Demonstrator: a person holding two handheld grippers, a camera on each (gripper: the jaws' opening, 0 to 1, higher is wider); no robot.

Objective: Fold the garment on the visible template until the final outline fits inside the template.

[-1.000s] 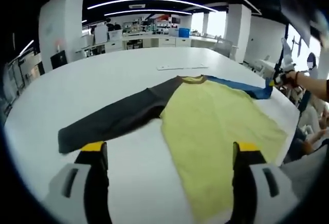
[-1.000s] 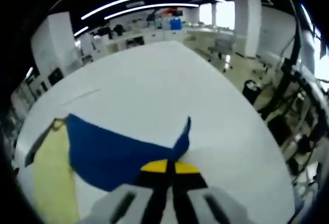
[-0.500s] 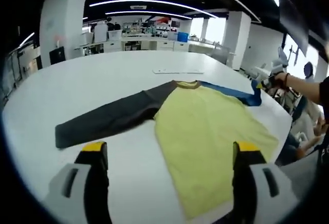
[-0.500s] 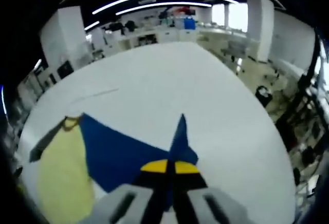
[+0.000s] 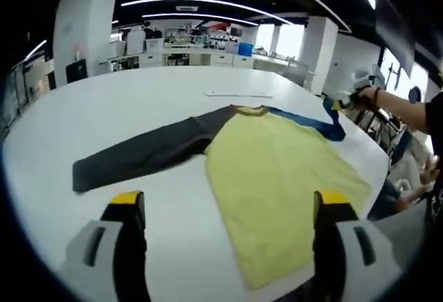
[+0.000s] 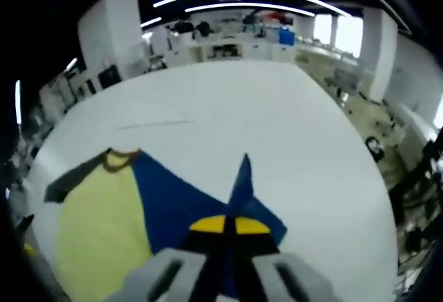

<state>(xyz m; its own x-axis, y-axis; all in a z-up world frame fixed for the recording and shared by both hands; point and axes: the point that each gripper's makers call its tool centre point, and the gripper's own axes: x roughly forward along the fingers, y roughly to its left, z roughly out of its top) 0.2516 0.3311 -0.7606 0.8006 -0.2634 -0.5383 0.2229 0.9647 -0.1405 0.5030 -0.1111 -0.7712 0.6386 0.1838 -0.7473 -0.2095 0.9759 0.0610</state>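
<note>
In the left gripper view, my left gripper [image 5: 228, 208] hangs over the near edge of the big round white table [image 5: 124, 104], its two yellow-tipped jaws spread wide apart with nothing between them. Ahead of it the long-sleeved shirt with a pale yellow body [image 5: 277, 177] lies flat on the tabletop, its hem running to the near right edge of the table. The dark grey sleeve [image 5: 138, 156] stretches out flat toward the table's left edge, and the mustard collar [image 5: 252, 110] points to the far edge. The blue sleeve [image 5: 315, 120] runs from the shoulder to the right edge, where its end is lifted off the surface by my right gripper [image 5: 338, 102], held in my hand [image 5: 363, 98]. Beyond the collar, a thin flat white sheet [image 5: 239, 94] lies on the table, apart from the shirt.

In the right gripper view, my right gripper [image 6: 227, 227] has its yellow-tipped jaws pressed together, pinching the blue sleeve [image 6: 201, 201]; a point of blue cloth stands up just past the tips. The sleeve spreads from the jaws back to the yellow body [image 6: 104, 233], which lies toward the table's left edge, with the collar [image 6: 121, 158] and a strip of the grey sleeve [image 6: 73, 181] beyond it. The white table [image 6: 291, 129] stretches bare past the sleeve to its far edge.
</note>
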